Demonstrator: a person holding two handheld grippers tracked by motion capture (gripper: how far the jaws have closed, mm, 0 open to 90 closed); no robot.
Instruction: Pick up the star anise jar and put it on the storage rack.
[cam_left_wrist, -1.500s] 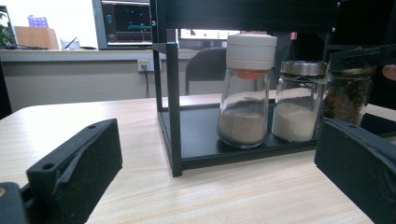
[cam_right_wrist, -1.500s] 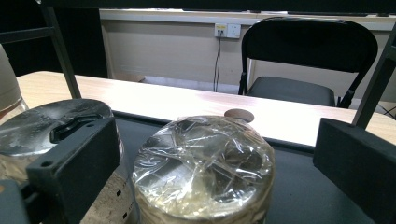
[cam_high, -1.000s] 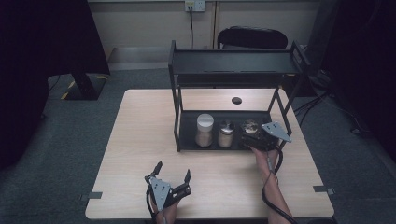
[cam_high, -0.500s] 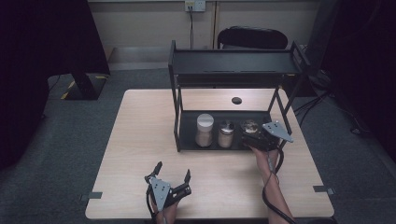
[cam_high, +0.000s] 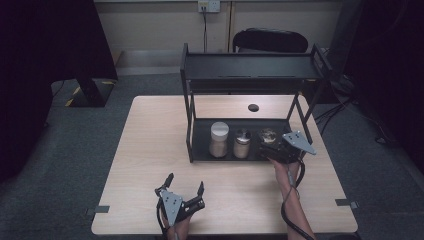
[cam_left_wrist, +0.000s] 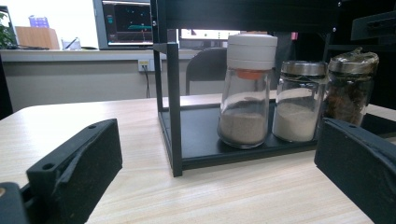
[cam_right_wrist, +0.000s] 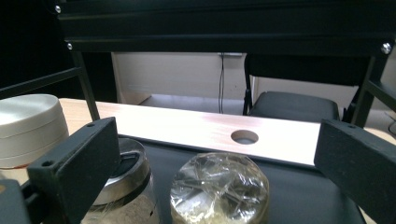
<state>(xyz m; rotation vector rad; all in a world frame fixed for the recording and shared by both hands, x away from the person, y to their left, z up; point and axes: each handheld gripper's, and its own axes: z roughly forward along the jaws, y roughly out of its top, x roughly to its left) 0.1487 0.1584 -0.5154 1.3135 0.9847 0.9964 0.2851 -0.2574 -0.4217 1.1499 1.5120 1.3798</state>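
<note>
Right gripper (cam_right_wrist: 219, 154) hovers with jaws spread wide, the foil-topped jar (cam_right_wrist: 218, 189) right between them; left gripper (cam_high: 184, 186) rests on the tabletop (cam_high: 150, 130), jaws released.

The rack (cam_high: 250, 70) is black, on a pale wood-grain desk (cam_high: 150, 150). The tall jar (cam_left_wrist: 246, 93) has a white cap with an orange ring and beige powder; its neighbour (cam_left_wrist: 299, 100) a silver lid.

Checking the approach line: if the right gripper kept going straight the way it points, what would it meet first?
Probably the film-covered jar: it sits between the open jaws of the right gripper, just ahead and slightly below, on the rack's lower shelf. Depth is hard to judge.
</note>
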